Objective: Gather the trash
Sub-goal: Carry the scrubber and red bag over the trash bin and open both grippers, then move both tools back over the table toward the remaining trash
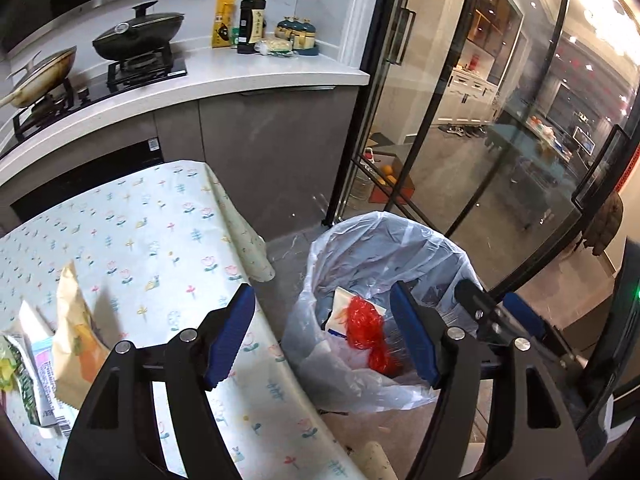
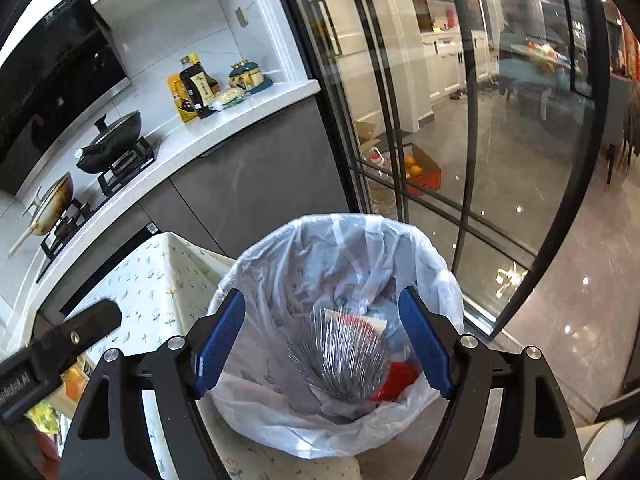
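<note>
Left tongs (image 1: pixel 322 332), frame bottom: jaws apart, nothing between. Right tongs (image 2: pixel 322 344), also at frame bottom: apart, empty, over the bin mouth. No earlier picture to compare.

Table (image 1: pixel 132 216) with flowered cloth fills lower left. Lined trash bin (image 1: pixel 384 264) stands on the floor just beside the table's right edge, lower centre. Inside: red plastic scrap (image 1: pixel 366 330), white carton piece (image 1: pixel 340 300), silver streaked wrapper (image 2: pixel 344 360), possibly mid-fall, blurred.

Remaining trash: snack packets (image 1: pixel 68 320) at table's lower left, well apart from bin.

Risks, my read: liner loose and crumpled, tongs could snag it and drag it off the rim; light packets may slip from a partial pinch.

Writing: barcode on one packet; text unreadable.
</note>
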{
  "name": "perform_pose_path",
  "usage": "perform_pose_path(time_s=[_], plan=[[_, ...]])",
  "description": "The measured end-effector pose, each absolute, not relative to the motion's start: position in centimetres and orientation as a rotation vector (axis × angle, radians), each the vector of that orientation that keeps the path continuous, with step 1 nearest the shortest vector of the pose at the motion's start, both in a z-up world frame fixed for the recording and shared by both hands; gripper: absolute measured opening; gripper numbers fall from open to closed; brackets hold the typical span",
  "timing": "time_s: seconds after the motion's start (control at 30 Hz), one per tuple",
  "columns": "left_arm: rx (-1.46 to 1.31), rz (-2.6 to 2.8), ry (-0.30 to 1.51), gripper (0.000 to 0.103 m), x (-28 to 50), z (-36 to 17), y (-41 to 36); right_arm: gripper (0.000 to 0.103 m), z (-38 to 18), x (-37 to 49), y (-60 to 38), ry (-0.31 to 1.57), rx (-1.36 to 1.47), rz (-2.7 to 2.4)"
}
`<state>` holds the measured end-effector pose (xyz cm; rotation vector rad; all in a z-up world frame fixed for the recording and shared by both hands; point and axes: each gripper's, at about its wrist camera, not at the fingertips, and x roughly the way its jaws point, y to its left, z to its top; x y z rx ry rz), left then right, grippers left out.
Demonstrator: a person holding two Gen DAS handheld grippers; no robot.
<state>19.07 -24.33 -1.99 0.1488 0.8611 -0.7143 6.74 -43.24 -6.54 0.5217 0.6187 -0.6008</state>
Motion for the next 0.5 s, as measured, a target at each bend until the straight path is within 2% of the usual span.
perform_pose_path(time_s=[0.3, 0.5], plan=[[0.129, -0.679, 0.839, 0.067, 19.1, -1.0, -21.5, 0.080, -4.4, 5.9, -40.7, 0.592, 0.513, -0.571], [0.105, -0.647, 0.824, 0.074, 18.4, -0.2, -18.7, 0.080, -3.0, 5.2, -37.8, 0.584, 0.499, -0.534]])
